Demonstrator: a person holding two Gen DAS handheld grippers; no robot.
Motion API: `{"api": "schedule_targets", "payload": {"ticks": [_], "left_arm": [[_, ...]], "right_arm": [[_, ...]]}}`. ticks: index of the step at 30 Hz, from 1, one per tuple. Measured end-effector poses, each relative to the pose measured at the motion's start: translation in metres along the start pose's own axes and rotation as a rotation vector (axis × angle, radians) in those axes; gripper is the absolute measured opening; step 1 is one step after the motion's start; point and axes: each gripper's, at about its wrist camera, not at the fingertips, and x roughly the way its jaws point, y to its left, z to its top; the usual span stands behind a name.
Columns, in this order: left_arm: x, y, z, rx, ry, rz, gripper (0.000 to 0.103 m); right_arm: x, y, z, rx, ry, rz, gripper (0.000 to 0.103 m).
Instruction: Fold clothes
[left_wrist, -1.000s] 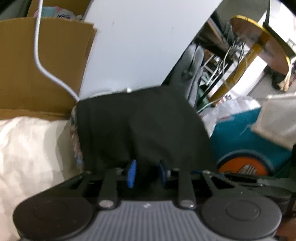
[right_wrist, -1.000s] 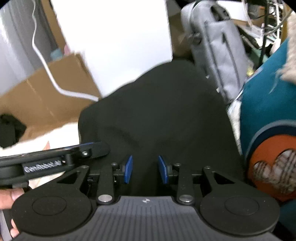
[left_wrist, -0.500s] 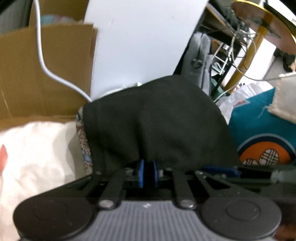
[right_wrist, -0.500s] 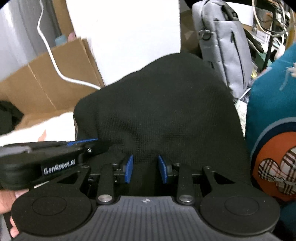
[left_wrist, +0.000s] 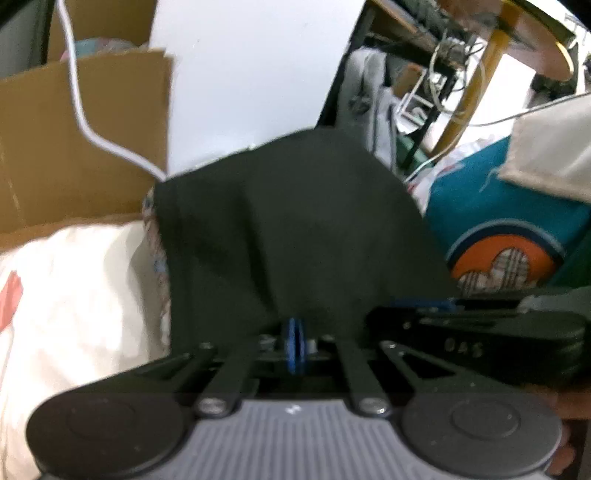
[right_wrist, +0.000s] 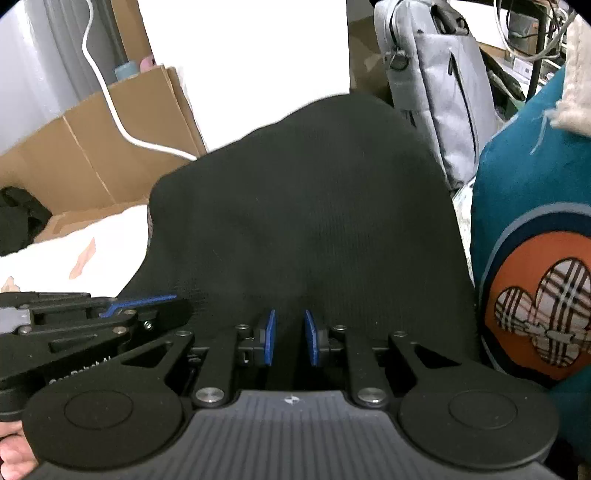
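We read partial lettering "Robot AI" on the left gripper (right_wrist: 140, 314) at lower left of the right wrist view. Its blue pads are pressed together, pinching the near edge of the black garment (left_wrist: 288, 229) at frame centre. The right gripper (right_wrist: 290, 338) has jaws apart and closing, garment edge between them.

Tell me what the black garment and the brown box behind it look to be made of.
Black garment: looks like a fine ribbed knit, matte; faint vertical ribbing shows and it drapes softly. Brown box: corrugated cardboard by its look, dull tan, with creased flaps and a raw edge.
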Motion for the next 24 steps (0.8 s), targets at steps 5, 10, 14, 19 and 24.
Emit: {"api": "schedule_targets", "payload": {"ticks": [5, 10, 14, 19, 24], "left_arm": [[0.000, 0.002, -0.008, 0.048, 0.039, 0.026, 0.002], [-0.007, 0.002, -0.009, 0.051, 0.061, 0.042, 0.002], [-0.022, 0.005, 0.003, 0.015, 0.005, 0.062, 0.006], [-0.029, 0.015, 0.036, -0.022, -0.046, 0.069, 0.007], [-0.025, 0.027, 0.065, -0.010, -0.095, 0.063, 0.008]], "right_arm": [[0.003, -0.005, -0.007, 0.006, 0.025, 0.003, 0.020], [-0.001, -0.010, -0.009, 0.015, 0.054, -0.010, 0.021], [-0.016, -0.015, -0.004, 0.049, 0.028, 0.000, 0.022], [-0.022, -0.013, 0.010, 0.025, -0.012, -0.001, 0.022], [-0.015, -0.018, 0.022, 0.013, -0.037, 0.001, 0.023]]}}
